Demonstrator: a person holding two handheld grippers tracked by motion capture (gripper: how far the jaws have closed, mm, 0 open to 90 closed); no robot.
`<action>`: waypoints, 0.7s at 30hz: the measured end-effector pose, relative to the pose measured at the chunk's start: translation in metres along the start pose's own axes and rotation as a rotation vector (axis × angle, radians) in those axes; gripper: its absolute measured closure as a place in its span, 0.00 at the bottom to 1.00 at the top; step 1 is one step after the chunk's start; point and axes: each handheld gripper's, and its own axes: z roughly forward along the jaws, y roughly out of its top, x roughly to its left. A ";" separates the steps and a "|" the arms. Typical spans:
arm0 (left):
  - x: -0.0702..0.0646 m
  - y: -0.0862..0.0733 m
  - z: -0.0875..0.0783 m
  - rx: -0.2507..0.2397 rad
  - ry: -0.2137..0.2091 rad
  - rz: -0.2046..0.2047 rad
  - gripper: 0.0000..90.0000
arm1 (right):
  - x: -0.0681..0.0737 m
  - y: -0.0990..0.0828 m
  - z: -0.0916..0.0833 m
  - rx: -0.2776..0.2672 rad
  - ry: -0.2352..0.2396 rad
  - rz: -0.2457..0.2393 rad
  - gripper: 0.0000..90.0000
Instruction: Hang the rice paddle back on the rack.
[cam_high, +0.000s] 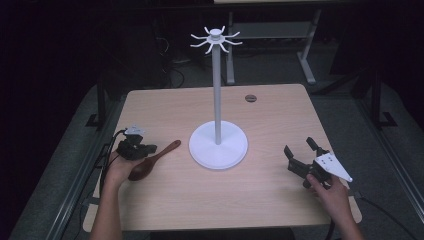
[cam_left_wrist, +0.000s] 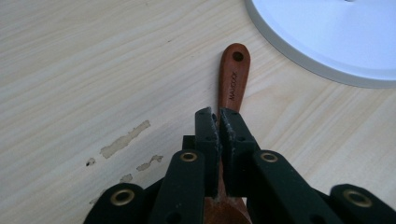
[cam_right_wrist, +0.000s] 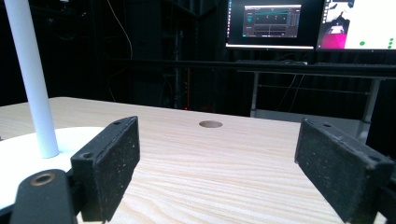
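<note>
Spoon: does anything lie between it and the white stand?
Nothing visible. The spoon lies on bare table with its handle end pointing at the stand, a strip of wood between them. The left gripper sits over the handle, jaws nearly shut.

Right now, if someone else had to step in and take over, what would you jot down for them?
Left hand-held gripper: jaws nearly shut on the wooden spoon, pinching its handle; spoon lies flat on the table, left of the white stand.
Right hand-held gripper: open, empty, resting right of the stand.
Done: spoon gripped.
Left: lift it, probably hang it by its handle hole on the stand's top hooks.
</note>
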 end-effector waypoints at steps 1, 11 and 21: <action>0.000 0.003 -0.001 0.018 -0.010 0.012 0.94 | 0.000 0.000 0.000 0.000 0.000 0.002 0.15; -0.008 0.018 -0.001 0.178 -0.018 0.149 0.81 | 0.000 0.000 0.000 0.004 0.000 0.002 0.15; -0.015 0.044 0.003 0.330 -0.042 0.247 0.74 | 0.000 0.000 0.000 0.005 -0.001 0.006 0.15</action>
